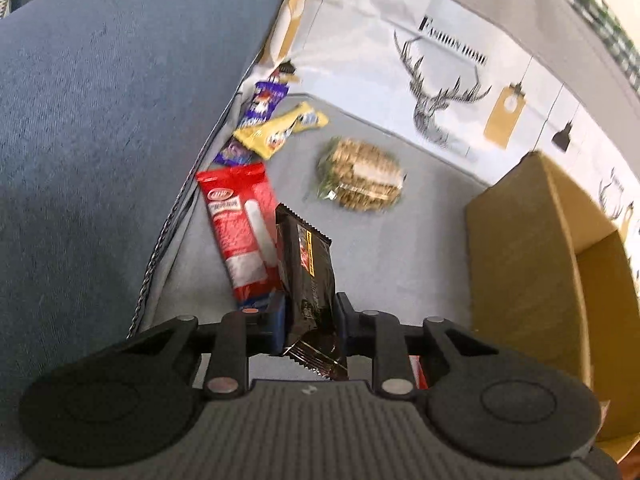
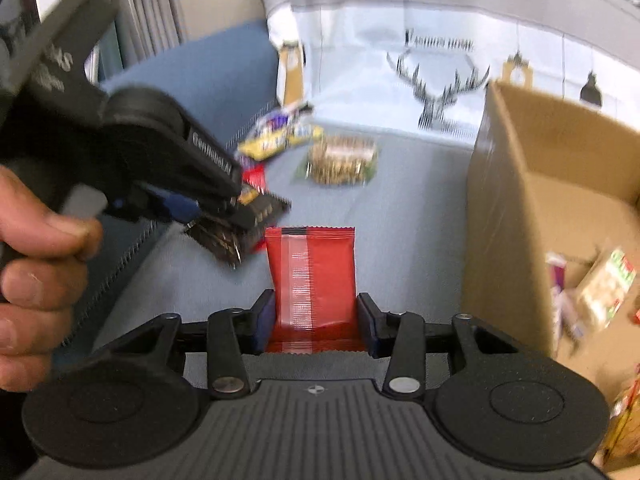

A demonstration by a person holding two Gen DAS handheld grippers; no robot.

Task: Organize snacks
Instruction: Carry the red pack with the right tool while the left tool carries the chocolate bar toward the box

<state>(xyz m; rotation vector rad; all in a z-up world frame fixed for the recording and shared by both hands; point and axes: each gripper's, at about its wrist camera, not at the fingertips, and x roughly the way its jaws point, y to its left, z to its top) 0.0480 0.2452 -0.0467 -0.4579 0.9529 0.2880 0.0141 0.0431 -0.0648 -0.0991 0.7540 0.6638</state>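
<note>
Already the cardboard box (image 2: 516, 216) holds several snack packets (image 2: 608, 284), while both fingers pinch wrapped bars.

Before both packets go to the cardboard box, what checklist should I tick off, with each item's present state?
1. Left tongs clamped on the black packet: ok, pads press both sides.
2. Right tongs clamped on the red packet: ok, held at its lower end.
3. Cardboard box open on top: ok.
4. Room in the box: ok, a few packets lie inside with floor bare.
5. The two tongs clear of each other: ok, apart in the right wrist view.
6. Snacks left on the grey surface: not ok, the long red pack, yellow packet and cracker bag remain.
</note>
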